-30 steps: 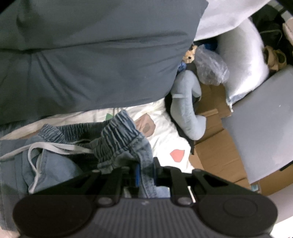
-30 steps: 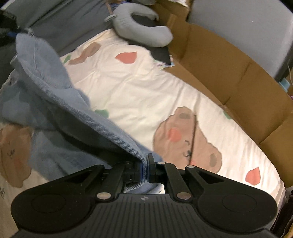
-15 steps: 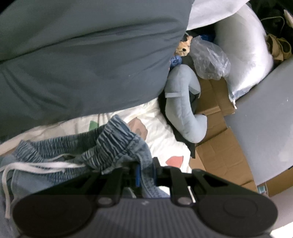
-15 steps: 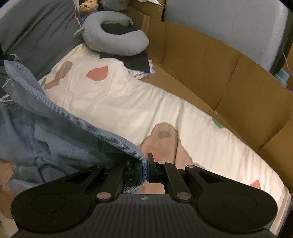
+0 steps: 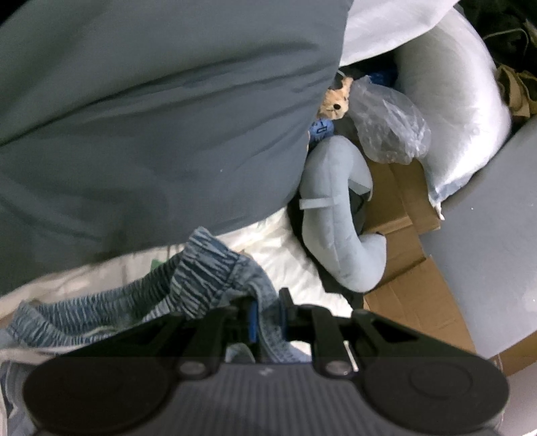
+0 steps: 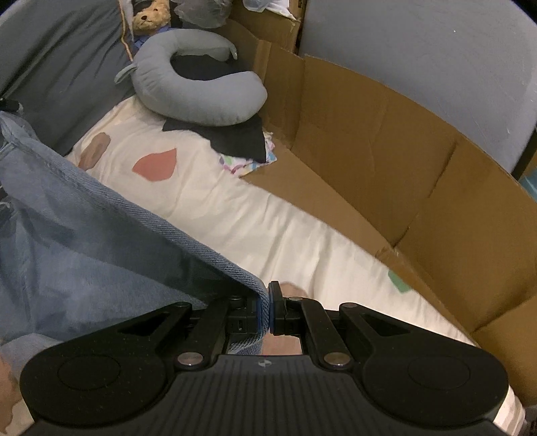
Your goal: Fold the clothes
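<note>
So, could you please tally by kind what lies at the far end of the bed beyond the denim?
Neck pillow: 1
Teddy bear: 1
Black cloth: 1
Patterned cloth: 1
Total: 4

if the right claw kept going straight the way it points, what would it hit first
Most likely the cream printed sheet just ahead of the right claw, which is shut on the denim garment and angled down at the bed. The cardboard wall lies further on to the right, though depth is hard to judge.
</note>
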A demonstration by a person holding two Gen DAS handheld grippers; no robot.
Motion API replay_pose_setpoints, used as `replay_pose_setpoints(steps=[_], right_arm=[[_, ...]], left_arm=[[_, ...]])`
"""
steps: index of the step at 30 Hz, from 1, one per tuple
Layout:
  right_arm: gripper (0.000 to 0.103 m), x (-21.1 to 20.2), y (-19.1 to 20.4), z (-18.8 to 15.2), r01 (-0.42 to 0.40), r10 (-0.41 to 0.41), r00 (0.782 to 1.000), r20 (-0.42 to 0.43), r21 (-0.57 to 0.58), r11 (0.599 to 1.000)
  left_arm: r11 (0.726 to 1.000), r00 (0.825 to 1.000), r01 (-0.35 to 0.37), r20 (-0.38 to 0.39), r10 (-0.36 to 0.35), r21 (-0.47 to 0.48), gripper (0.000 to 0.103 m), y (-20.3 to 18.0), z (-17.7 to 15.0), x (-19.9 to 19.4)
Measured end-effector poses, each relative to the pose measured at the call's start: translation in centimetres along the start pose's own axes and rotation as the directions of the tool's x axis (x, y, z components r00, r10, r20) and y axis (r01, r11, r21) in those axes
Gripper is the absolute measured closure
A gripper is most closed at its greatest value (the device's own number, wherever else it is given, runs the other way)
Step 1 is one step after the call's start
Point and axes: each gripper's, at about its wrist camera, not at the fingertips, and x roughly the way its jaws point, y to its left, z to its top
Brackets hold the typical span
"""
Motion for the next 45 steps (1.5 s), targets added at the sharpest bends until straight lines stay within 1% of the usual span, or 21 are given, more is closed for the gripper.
replay_pose_setpoints(steps=[5,8,13,18,23,25,26,27,28,29,30,31,32,35,39,45], right_arm=[[0.101,2.0,-0.2,1.7,0.006,-0.006,1.0,-0.003,-0.012,1.0],[0.101,3.4,-0.3,2.5,0.009,-0.01,1.0,-0.011,-0.01,1.0],[0.101,5.9,-0.1,4.0,0.015,-0.016,0.999,-0.041,-0.027,1.0],[0.101,8.3,0.1,5.7,0.03,-0.034,0.997,-0.072,-0.058,0.998],[0.101,10.8,0.2,6.7,0.054,-0.059,0.993,-0.103,-0.051,0.997],[0.1,11.8,0.1,6.7,0.054,-0.057,0.991,-0.123,-0.032,0.998],[0.098,12.4,0.0,6.7,0.054,-0.057,0.99,-0.133,-0.022,0.998],[0.089,12.8,-0.1,6.5,0.058,-0.059,0.988,-0.142,-0.013,0.998],[0.084,13.2,-0.1,6.4,0.066,-0.067,0.987,-0.148,-0.012,0.998],[0.076,13.3,-0.1,6.3,0.073,-0.074,0.986,-0.152,-0.01,0.997],[0.067,13.2,-0.1,6.3,0.081,-0.081,0.986,-0.149,-0.009,0.997],[0.062,13.0,-0.2,6.3,0.085,-0.085,0.985,-0.148,-0.007,0.996],[0.055,12.8,-0.4,6.3,0.079,-0.079,0.986,-0.15,-0.003,0.997],[0.055,12.1,-1.0,6.4,0.062,-0.057,0.986,-0.154,0.025,0.998],[0.054,10.5,-1.2,6.7,0.049,-0.045,0.99,-0.133,0.034,0.998],[0.052,6.9,-1.0,6.5,0.013,-0.009,0.995,-0.098,0.047,0.999]], left_arm=[[1.0,1.0,-0.024,0.013,0.025,-0.007,0.09,-0.2,1.5,2.0],[0.999,0.999,-0.034,0.006,0.035,-0.036,0.09,0.1,2.5,3.5],[0.997,0.997,-0.074,0.006,0.075,-0.036,0.09,0.2,3.7,6.3],[0.992,0.992,-0.124,0.008,0.124,0.003,0.09,0.2,4.4,9.2],[0.982,0.986,-0.162,-0.03,0.165,0.093,0.088,0.0,4.3,12.7],[0.979,0.985,-0.163,-0.041,0.168,0.12,0.084,0.0,4.1,13.5],[0.98,0.986,-0.157,-0.04,0.163,0.125,0.083,0.0,4.1,13.7],[0.98,0.987,-0.149,-0.041,0.155,0.129,0.076,0.0,4.0,13.7],[0.981,0.988,-0.139,-0.041,0.146,0.135,0.068,-0.1,4.0,13.6],[0.981,0.99,-0.13,-0.04,0.137,0.145,0.063,-0.2,3.9,13.4],[0.979,0.991,-0.123,-0.038,0.131,0.161,0.053,-0.4,3.8,13.1],[0.977,0.991,-0.117,-0.036,0.126,0.179,0.047,-0.6,3.7,12.8],[0.974,0.992,-0.107,-0.038,0.117,0.198,0.047,-0.8,3.6,12.5],[0.966,0.994,-0.076,-0.062,0.094,0.245,0.047,-1.0,3.1,11.6],[0.956,0.993,-0.047,-0.091,0.076,0.29,0.047,-1.1,2.2,10.3],[0.95,0.99,0.008,-0.138,0.037,0.311,0.047,-1.3,0.6,7.2]])
